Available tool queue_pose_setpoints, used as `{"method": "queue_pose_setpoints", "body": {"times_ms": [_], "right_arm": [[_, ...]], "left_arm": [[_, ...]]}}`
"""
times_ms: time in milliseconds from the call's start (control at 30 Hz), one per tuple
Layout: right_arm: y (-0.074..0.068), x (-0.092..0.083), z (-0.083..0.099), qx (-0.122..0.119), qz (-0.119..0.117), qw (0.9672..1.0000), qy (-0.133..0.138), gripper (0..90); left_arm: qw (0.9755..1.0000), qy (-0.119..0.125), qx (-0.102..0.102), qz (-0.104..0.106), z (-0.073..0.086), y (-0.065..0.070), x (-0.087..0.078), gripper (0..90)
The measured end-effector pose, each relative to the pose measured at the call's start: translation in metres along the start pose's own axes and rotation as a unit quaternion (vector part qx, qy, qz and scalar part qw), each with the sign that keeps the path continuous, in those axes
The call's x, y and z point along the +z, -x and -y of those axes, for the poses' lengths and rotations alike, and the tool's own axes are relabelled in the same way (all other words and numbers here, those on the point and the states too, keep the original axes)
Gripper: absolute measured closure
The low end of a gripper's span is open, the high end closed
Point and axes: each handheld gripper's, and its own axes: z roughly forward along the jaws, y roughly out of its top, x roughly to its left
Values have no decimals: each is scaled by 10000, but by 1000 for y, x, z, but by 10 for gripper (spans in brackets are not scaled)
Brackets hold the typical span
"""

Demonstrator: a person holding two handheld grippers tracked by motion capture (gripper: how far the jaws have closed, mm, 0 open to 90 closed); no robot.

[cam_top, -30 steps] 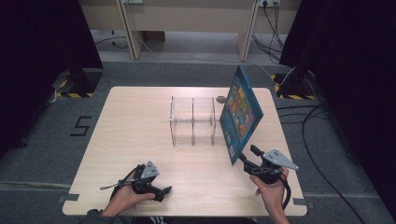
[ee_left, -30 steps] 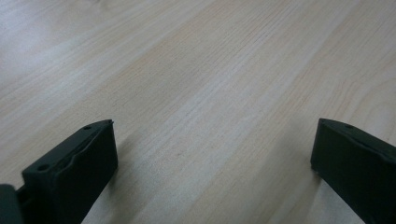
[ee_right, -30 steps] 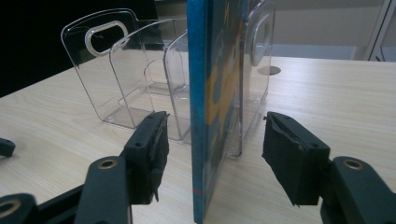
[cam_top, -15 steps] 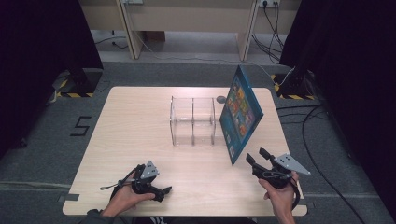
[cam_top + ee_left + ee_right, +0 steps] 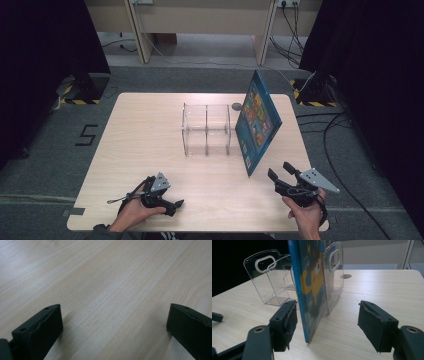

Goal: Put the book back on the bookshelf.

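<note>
A blue picture book (image 5: 258,125) stands on edge, leaning against the clear plastic rack (image 5: 206,129) mid-table — apparently placed. The right gripper (image 5: 280,173), jaws just opening and spread, sits near the book's front corner, gripping nothing. The left gripper (image 5: 176,204) rests spread on the table (image 5: 140,130).

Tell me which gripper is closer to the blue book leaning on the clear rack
The right gripper. It sits just off the blue book's near lower corner, open, pads clear of the cover. The left gripper rests on the table far across from the book, near the front edge.
</note>
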Motion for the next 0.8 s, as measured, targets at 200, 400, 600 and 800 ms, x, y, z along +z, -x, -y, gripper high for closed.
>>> {"method": "queue_pose_setpoints", "body": {"times_ms": [200,400,600,800], "right_arm": [[0,-5,3,-44,-132,9999,20,276],[0,-11,5,-57,-107,9999,-41,228],[0,-18,9,-81,-114,9998,-152,193],[1,-24,13,-199,-125,9994,-256,168]], "left_arm": [[10000,0,0,0,0,0,0,0],[10000,-3,4,0,0,0,0,0],[10000,-3,4,1,0,0,0,0],[10000,1,0,0,0,0,0,0]]}}
